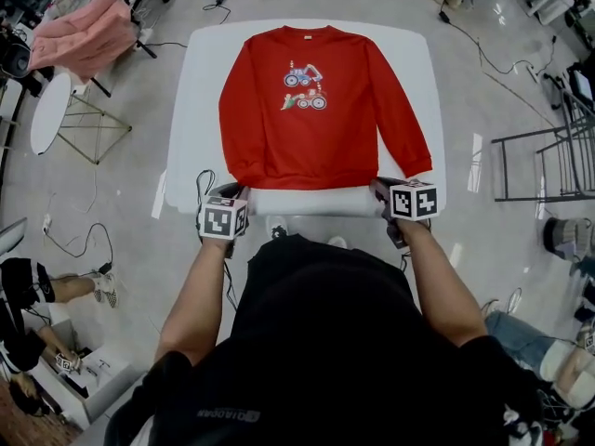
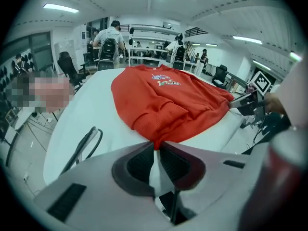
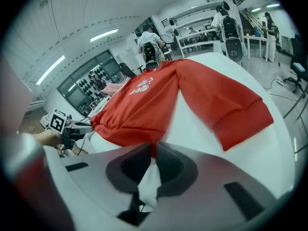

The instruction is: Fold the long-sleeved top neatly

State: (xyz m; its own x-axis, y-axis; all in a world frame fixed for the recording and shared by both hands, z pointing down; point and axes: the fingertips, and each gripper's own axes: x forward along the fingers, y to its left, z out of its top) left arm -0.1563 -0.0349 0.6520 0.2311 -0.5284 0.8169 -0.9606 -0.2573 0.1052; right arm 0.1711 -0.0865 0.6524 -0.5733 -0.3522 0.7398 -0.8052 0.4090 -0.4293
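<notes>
Top: I see the red long-sleeved top [image 1: 316, 119] lying flat and front up on the white table [image 1: 200, 82]. Its collar is at the far edge, its hem is toward me, and its 2 sleeves angle out along its sides.
Print: a small cartoon graphic [image 1: 305, 87] sits on the chest.
Left gripper: my left gripper [image 1: 236, 191] is at the hem's left corner. In its own view the jaws are pinched together on a bunched fold of the red hem.
Right gripper: my right gripper [image 1: 380, 188] is at the hem's right corner, near the cuff on that side. Its jaws are clamped on red hem fabric too.
Hem: it runs between the 2 grippers, just short of the near table edge.
Cable: a black cable loop [image 1: 203, 182] lies on the table just beside the left gripper.
Surroundings: a pink garment [image 1: 88, 31] is draped over something off to the far left. I cannot tell what it rests on.
</notes>
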